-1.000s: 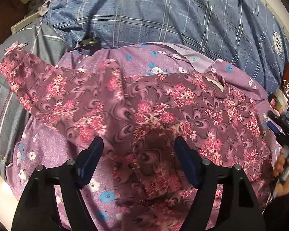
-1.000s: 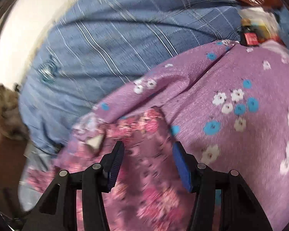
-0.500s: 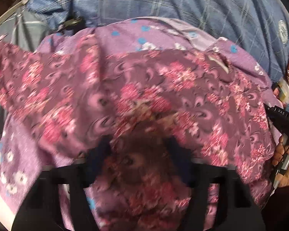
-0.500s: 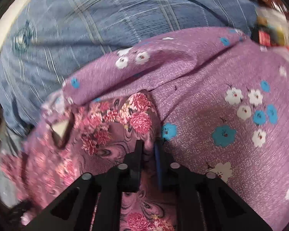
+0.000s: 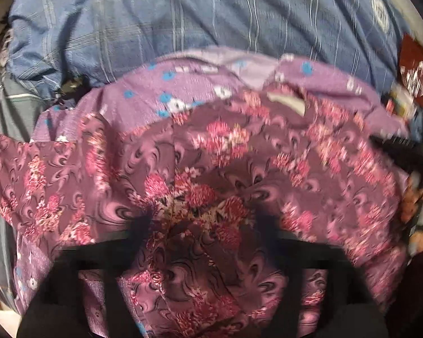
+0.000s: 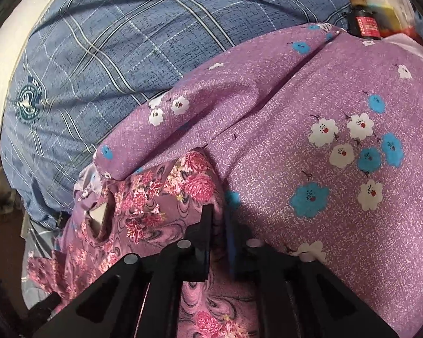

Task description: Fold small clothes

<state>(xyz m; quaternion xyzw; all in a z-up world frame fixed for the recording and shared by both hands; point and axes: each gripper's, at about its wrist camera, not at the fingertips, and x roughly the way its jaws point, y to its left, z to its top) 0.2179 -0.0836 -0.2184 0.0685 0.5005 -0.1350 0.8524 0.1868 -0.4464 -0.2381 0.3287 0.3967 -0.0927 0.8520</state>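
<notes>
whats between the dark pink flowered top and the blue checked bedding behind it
A lilac cloth with white and blue flowers lies under the dark pink flowered top and reaches back to the blue checked bedding. Both wrist views show it, the right one sharper.

Left gripper [image 5: 203, 225] angled down, jaws just opened wide. Right gripper [image 6: 218, 233] angled down, jaws narrow, just reopened slightly.

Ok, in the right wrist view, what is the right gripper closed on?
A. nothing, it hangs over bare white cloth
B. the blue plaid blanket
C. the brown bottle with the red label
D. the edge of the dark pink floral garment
D: the right gripper has its narrow jaws pinching the edge of the dark pink floral garment, which lies on the lilac flowered cloth.
</notes>
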